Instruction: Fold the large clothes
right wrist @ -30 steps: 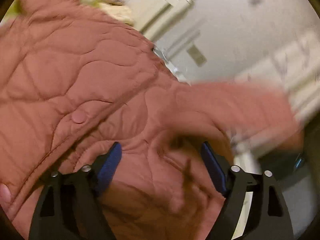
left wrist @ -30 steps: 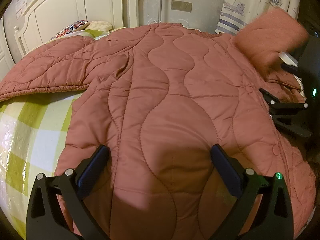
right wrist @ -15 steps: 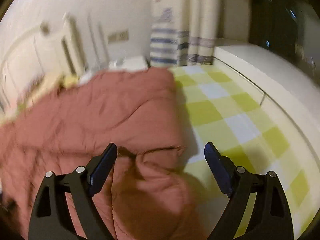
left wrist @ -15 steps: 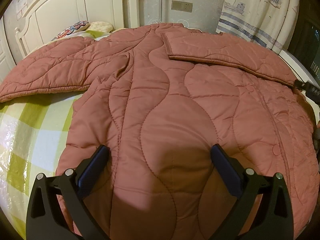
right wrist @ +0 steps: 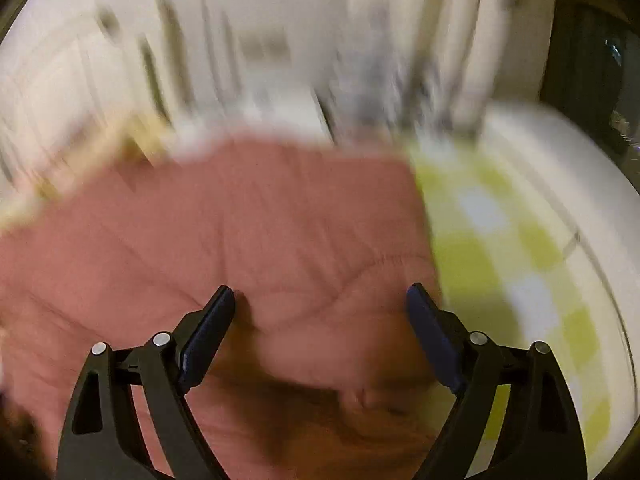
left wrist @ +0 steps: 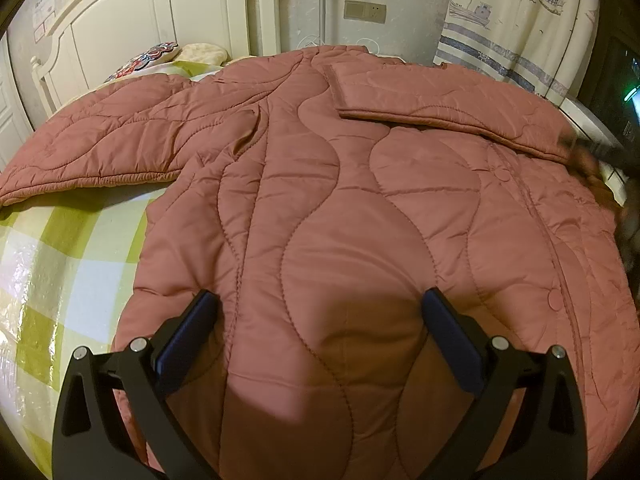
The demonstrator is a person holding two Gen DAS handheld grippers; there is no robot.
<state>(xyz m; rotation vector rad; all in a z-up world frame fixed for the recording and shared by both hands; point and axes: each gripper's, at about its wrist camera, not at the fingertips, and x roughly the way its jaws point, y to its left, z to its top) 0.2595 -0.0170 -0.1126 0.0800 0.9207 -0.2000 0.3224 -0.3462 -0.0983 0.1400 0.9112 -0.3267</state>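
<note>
A large pink quilted jacket [left wrist: 340, 208] lies spread on the bed. Its right sleeve [left wrist: 440, 100] is folded across the upper body; its left sleeve [left wrist: 100, 148] stretches out flat to the left. My left gripper [left wrist: 320, 320] is open and empty, low over the jacket's hem. My right gripper [right wrist: 320, 312] is open and empty over the jacket's right edge [right wrist: 280, 232]; that view is blurred by motion. The right gripper shows as a dark blur at the right edge of the left wrist view [left wrist: 596, 152].
The bed has a green and white checked cover [left wrist: 60, 248], also seen in the right wrist view [right wrist: 500, 240]. A white headboard [left wrist: 140, 20] and pillows [left wrist: 160, 54] stand at the back left. A curtain [left wrist: 520, 20] hangs at the back right.
The right gripper let go of the right sleeve, which now lies folded across the jacket. The right gripper has drawn back to the jacket's right edge and is still moving. The left gripper stayed put.
</note>
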